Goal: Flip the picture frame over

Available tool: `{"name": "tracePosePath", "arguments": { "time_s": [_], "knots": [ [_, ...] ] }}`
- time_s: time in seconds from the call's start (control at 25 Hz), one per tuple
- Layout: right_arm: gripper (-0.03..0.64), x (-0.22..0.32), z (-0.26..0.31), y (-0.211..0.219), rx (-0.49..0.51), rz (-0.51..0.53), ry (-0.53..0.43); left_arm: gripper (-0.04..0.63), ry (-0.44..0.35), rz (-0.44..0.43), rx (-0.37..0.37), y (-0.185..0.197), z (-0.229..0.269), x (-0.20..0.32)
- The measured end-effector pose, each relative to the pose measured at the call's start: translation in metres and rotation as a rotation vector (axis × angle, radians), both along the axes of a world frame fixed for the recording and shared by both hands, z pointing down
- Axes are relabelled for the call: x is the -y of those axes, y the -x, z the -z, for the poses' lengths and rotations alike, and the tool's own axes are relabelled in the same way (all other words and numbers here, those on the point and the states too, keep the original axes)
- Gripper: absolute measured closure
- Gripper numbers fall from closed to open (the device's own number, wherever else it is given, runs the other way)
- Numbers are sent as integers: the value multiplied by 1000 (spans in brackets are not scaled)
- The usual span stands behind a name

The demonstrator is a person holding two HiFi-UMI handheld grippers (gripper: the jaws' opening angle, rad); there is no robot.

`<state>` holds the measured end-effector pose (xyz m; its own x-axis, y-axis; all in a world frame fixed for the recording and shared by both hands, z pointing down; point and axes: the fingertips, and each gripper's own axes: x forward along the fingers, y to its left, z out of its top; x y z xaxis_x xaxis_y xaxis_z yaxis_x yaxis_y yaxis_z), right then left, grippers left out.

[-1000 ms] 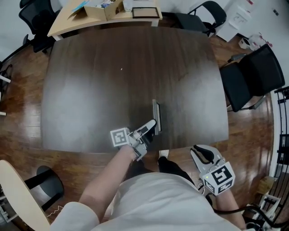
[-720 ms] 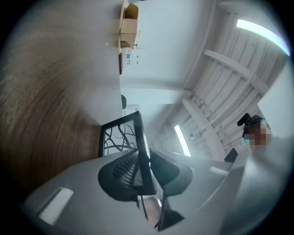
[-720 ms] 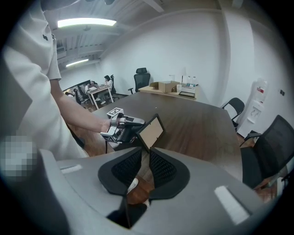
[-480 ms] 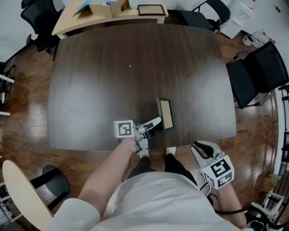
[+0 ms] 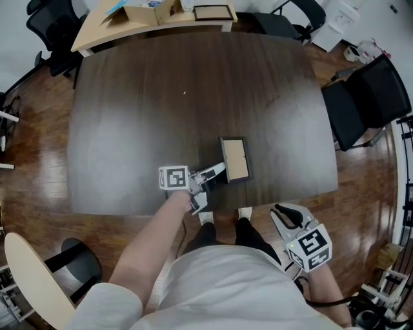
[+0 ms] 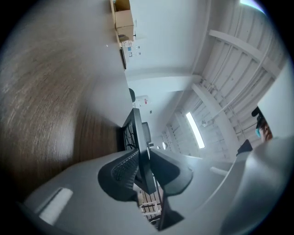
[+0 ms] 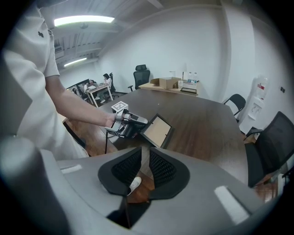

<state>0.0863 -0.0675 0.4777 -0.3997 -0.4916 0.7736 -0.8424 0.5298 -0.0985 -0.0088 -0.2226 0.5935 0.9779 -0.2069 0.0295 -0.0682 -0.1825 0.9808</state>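
Note:
The picture frame (image 5: 234,159) has a black rim and a tan backing that faces up. It leans low over the dark table (image 5: 129,116), near the front edge. My left gripper (image 5: 218,171) is shut on the frame's left rim and points level. In the left gripper view the frame (image 6: 139,137) runs edge-on between the pads. My right gripper (image 5: 288,218) hangs off the table by the person's right side. Its jaws stand a narrow gap apart with nothing between them (image 7: 146,169). The right gripper view shows the frame (image 7: 157,130) and the left gripper (image 7: 138,123).
A light wooden desk (image 5: 97,32) behind the table carries cardboard boxes and another framed picture (image 5: 213,12). Black office chairs (image 5: 368,103) stand at the right. A beige chair (image 5: 35,283) is at the lower left. The person's shoes (image 5: 244,213) are under the table's front edge.
The frame stood on edge a second ago. It has tipped over to the right, and its tan backing now faces up. My left gripper sank and rolled with it.

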Motion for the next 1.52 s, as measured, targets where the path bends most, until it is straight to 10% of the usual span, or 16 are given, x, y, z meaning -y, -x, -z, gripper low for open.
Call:
{"name": "tracePosePath", "arguments": {
  "time_s": [0.16, 0.68, 0.96, 1.52],
  "knots": [
    [560, -3, 0, -1, -1, -16, 0, 520, 2, -10, 8, -3, 1, 5],
    [560, -16, 6, -2, 8, -73, 2, 526, -31, -17, 362, 3, -20, 14],
    [560, -43, -2, -11, -5, -116, 19, 532, -237, 14, 608, 15, -15, 21],
    [560, -170, 15, -46, 44, 18, -147, 540, -707, 120, 502, 32, 142, -193]
  ]
}}
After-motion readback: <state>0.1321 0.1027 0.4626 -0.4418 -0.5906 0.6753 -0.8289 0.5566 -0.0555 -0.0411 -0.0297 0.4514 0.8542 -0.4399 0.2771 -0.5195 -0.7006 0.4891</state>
